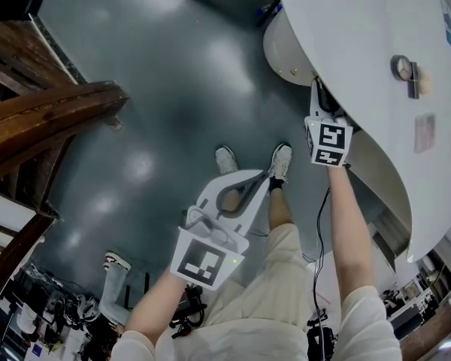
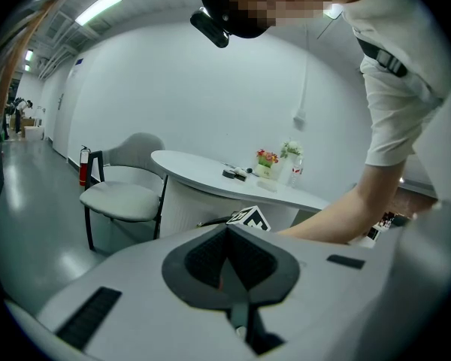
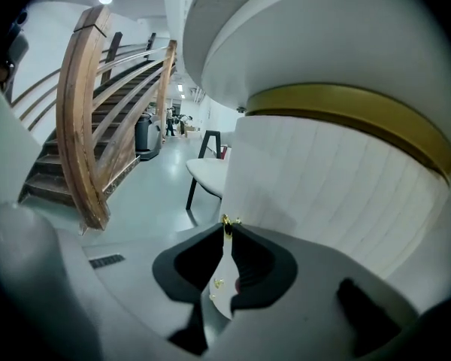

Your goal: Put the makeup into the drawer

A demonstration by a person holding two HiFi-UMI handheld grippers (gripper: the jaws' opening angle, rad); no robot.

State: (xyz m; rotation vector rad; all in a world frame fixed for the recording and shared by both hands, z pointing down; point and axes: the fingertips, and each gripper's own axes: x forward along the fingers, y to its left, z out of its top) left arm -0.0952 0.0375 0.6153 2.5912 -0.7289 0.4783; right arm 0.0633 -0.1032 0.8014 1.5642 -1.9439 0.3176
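Fingers of the right gripper [image 3: 228, 228] pinch the small gold knob [image 3: 227, 220] on the white curved desk [image 1: 361, 36] front. The left gripper [image 2: 228, 232] is closed and empty. The small round makeup case [image 1: 401, 68] sits on the desk top, back from the edge. It looks light, hard and slippery, best gripped across its rim.

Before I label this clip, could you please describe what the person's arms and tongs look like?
Both the left tongs and right tongs are white with dark grey pads, each carrying a cube of black-and-white square markers. A black cable hangs beside the right arm. Sleeves are short and pale.
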